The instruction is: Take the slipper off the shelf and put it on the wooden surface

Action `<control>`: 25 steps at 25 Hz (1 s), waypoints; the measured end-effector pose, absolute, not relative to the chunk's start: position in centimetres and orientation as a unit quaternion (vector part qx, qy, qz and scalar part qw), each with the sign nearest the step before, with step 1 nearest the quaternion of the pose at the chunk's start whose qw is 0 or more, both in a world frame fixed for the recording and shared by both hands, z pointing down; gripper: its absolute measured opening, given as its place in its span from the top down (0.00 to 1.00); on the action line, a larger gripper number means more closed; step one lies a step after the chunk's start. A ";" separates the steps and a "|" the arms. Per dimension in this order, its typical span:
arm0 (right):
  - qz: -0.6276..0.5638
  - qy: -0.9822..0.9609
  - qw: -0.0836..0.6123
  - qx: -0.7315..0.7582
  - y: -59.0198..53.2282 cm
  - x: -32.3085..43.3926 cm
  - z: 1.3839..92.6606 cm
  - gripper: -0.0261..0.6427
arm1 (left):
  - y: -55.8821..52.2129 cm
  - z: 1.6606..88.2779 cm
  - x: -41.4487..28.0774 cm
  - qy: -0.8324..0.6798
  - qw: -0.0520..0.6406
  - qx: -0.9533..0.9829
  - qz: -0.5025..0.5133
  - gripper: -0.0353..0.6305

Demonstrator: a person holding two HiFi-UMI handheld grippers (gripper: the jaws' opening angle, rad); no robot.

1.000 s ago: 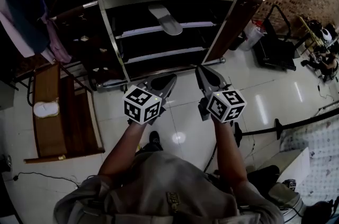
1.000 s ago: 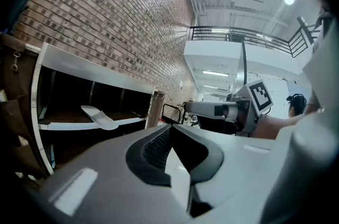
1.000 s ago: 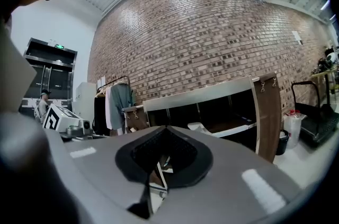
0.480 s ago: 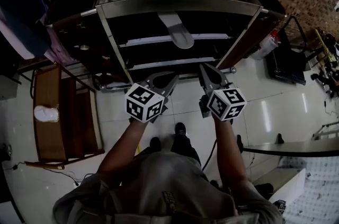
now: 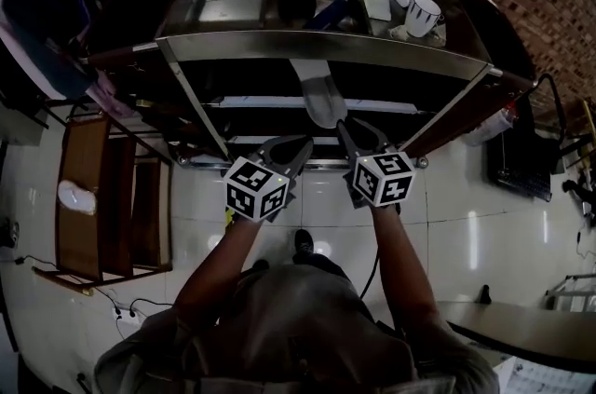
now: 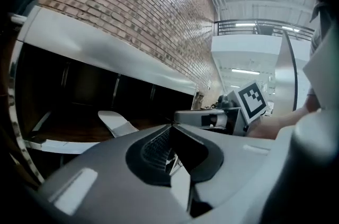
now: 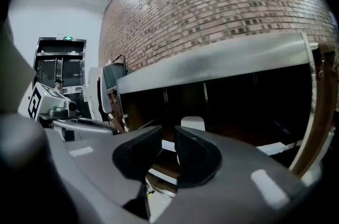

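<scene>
The slipper (image 5: 322,94) lies lengthwise toward me at the shelf's (image 5: 279,45) front edge, just ahead of my right gripper (image 5: 361,139), its empty jaws opening; left gripper (image 5: 284,156) closed, empty.

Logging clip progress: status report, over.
Left gripper shut, empty. Right gripper fingers opening, nothing between. Slipper on the shelf, untouched, ahead of both grippers. Path looks clear.

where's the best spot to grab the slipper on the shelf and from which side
Probably the near end of the slipper, which juts past the shelf board toward you. Come straight in from the front with the right gripper, whose empty jaws are opening in line with it, and pinch the thin sole top and bottom.
</scene>
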State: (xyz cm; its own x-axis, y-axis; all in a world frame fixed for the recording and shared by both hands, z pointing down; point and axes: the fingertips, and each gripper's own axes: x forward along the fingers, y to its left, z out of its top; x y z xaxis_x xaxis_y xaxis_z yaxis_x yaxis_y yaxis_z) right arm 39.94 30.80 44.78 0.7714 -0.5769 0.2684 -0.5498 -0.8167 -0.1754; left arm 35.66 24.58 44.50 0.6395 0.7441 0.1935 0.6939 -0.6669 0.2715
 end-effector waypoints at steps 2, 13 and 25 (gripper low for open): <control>-0.171 0.303 0.035 -0.937 31.1 42.1 46.2 0.84 | 24.9 45.0 37.1 0.386 0.087 0.906 0.149 0.94; -0.247 0.339 -0.012 -0.908 29.6 51.5 54.1 0.75 | 23.7 47.3 42.0 0.305 0.103 0.931 0.171 0.94; -0.287 0.333 -0.064 -0.896 28.0 56.7 58.7 0.91 | 20.0 49.3 41.8 0.231 0.116 0.947 0.192 0.94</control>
State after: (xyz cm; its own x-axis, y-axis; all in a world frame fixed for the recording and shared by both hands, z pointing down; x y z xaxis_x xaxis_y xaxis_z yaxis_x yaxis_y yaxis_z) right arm 56.66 28.04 58.66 0.6137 -0.5593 0.5573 -0.6331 -0.7703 -0.0758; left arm 41.78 19.97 49.27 0.8193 0.4823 0.3100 0.3936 -0.8663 0.3076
